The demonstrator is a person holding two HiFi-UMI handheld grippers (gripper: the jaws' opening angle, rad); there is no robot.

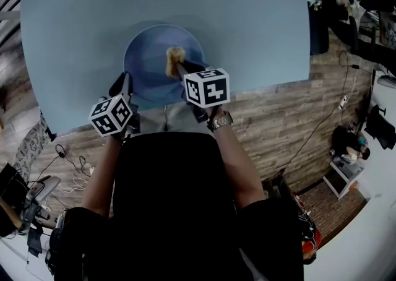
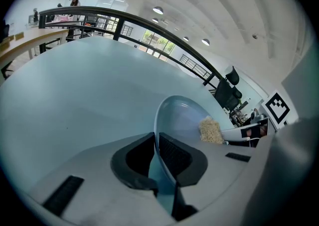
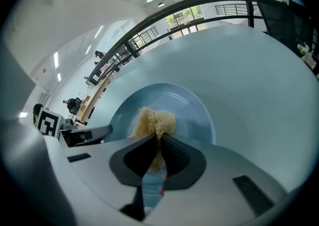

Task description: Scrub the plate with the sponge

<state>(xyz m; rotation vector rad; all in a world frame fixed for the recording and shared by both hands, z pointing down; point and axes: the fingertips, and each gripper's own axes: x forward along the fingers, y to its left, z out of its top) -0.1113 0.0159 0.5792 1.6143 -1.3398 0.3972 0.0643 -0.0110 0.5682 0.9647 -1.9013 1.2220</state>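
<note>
At the left, the left gripper (image 2: pixel 155 144) is seen with its jaws drawn in to a narrow gap, and the thin near-left rim of the plate (image 1: pixel 145 57) is pinched between the two dark pads. Its marker cube (image 1: pixel 111 114) is turned up toward the head camera and is shown just off the plate's edge, over the front of the table (image 1: pixel 247 20). The plate, round and blue, is set on this pale blue table, close to the table's front edge and just ahead of the person's body. On the plate's inner surface, slightly right of its middle, the sponge (image 3: pixel 154 120) is found, a tan, fibrous wad. It is held by the right gripper (image 3: pixel 159 145), whose jaws are closed on its near end, while the rest of the wad bulges out beyond the fingertips and lies against the plate. The right gripper's marker cube (image 1: pixel 206 87) is shown over the plate's near right rim in the head view. A wristwatch (image 1: pixel 220 121) is worn on the right wrist just behind it. Further right, past the table's edge, a wood-patterned floor (image 1: pixel 278 119) is visible, and a thin cable (image 1: pixel 322 119) is trailed across it.
</note>
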